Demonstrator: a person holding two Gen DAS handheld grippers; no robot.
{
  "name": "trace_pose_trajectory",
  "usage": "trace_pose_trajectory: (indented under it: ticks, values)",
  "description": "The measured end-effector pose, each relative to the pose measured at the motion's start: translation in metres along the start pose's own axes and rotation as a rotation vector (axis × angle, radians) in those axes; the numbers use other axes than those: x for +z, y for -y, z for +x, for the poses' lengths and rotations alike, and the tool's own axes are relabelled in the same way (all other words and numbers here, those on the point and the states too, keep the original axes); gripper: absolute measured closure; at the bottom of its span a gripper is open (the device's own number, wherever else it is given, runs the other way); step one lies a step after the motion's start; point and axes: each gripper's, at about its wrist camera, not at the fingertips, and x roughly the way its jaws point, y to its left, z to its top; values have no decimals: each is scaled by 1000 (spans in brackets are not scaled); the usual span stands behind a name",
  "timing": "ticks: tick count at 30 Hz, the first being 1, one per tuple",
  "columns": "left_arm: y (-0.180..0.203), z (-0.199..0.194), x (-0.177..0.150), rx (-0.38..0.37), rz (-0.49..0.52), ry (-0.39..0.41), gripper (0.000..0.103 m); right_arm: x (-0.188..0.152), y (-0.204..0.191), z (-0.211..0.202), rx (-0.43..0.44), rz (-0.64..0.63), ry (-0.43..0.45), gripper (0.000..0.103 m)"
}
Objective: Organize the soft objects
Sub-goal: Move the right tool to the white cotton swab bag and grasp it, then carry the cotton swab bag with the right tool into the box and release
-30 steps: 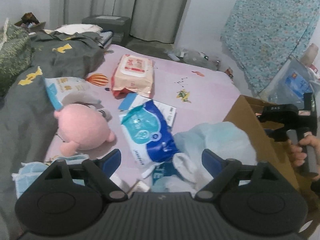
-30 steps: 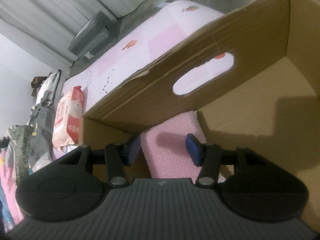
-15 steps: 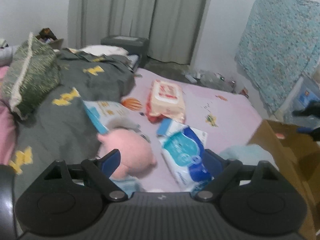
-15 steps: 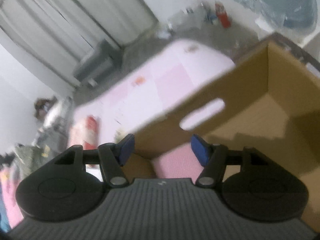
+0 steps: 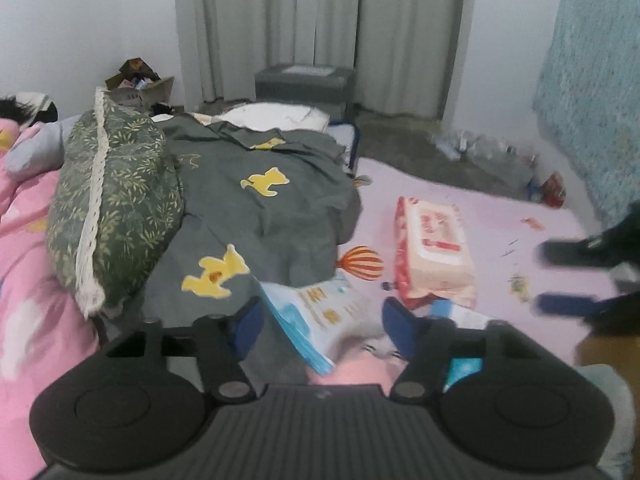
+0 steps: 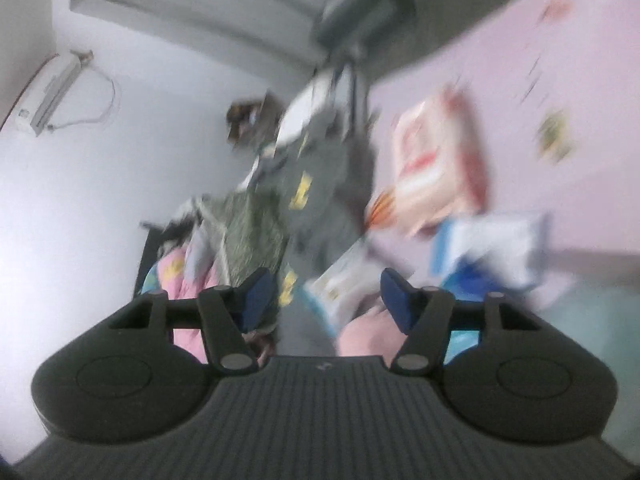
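My left tool: half spread, just closing, pinching nothing | my right tool: spread, empty | bed: pink sheet, grey blanket | room: grey curtains.

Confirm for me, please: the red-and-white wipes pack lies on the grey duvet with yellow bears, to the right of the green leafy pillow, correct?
Not quite. The wipes pack lies on the pink sheet, beside the grey duvet rather than on it. It is indeed to the right of the green leafy pillow, as the left wrist view shows.

Black ribbed left gripper, blue-padded fingers, round silver screws
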Motion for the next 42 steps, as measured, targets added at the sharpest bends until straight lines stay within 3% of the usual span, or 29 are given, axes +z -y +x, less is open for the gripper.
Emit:
trace_pose_trajectory:
  ticks: [2,5,8,14,18,20,24,27,29,33,36,42]
  values:
    - [-4,20,10,3,12,-38,58,0,0,45,5,47,-60,48]
    - [-10,51,21,-12,12,-97,72,-8,8,97,-4,133,-130,54]
    - [-14,81,27,-32,30,-142,77,-10,27,131,-22,212,-172,56]
    - [-23,136,36,-56,29,-247,75,-6,63,176,-52,341,-193,57]
    - [-27,160,38,-71,37,-305,69,-3,76,191,-57,387,-222,55]
    - [-28,166,38,-90,29,-319,61,-2,81,194,-53,401,-237,55]
    - [-29,177,39,-123,12,-362,61,0,84,203,-46,417,-238,53]
    - [-30,182,38,-139,-8,-390,72,0,82,212,-43,405,-237,53]
    - [-30,182,38,-154,-27,-398,85,-1,81,215,-50,389,-230,56]
    - [-27,177,39,-142,-42,-394,94,-1,79,212,-50,372,-204,68]
    - [-24,169,41,-129,-46,-383,97,0,72,205,-38,351,-183,74]
    - [-20,120,55,-137,-63,-298,98,6,44,181,3,282,-157,76]
